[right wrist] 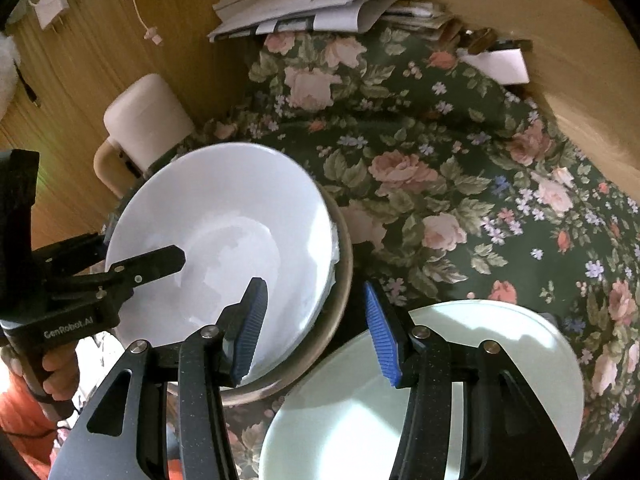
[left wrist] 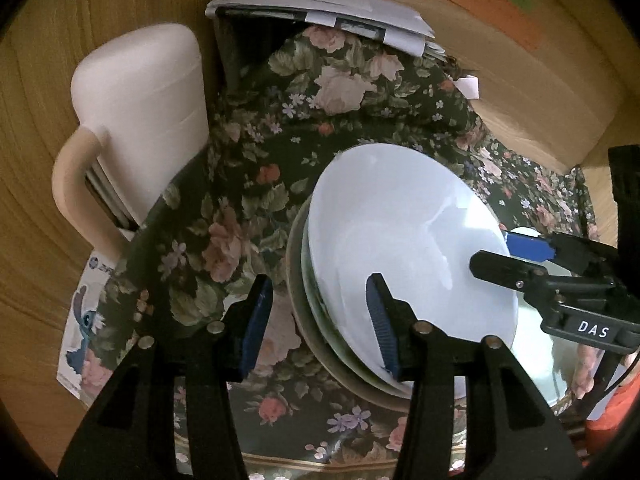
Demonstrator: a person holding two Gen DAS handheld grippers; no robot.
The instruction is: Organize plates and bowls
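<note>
Both grippers pitch steeply down over the floral tablecloth, fingers angled toward the stacked dishes from opposite sides.

Left gripper: jaws apart, nothing clamped. The rim of the white plate sits between its blue pads; the right-hand pad lies over the plate face, the left-hand one over the cloth. Can't tell if either pad touches. From the right wrist view the same gripper comes in from the left, one black finger reaching over the plate's well, a hand on its grip and an orange sleeve below.

White plate: round, no long axis; tilted, far edge higher, leaning in a stack with a greenish dish and a brown bowl under it. Stack sits near the table's left part, close to the white chair back.

Right gripper: jaws apart, empty. Left pad sits over the white plate's near edge, right pad over the pale green plate, brown bowl rim in the gap between them. Contact not clear. The pale green plate lies flat just right of the stack.

Papers piled at the table's far edge.
</note>
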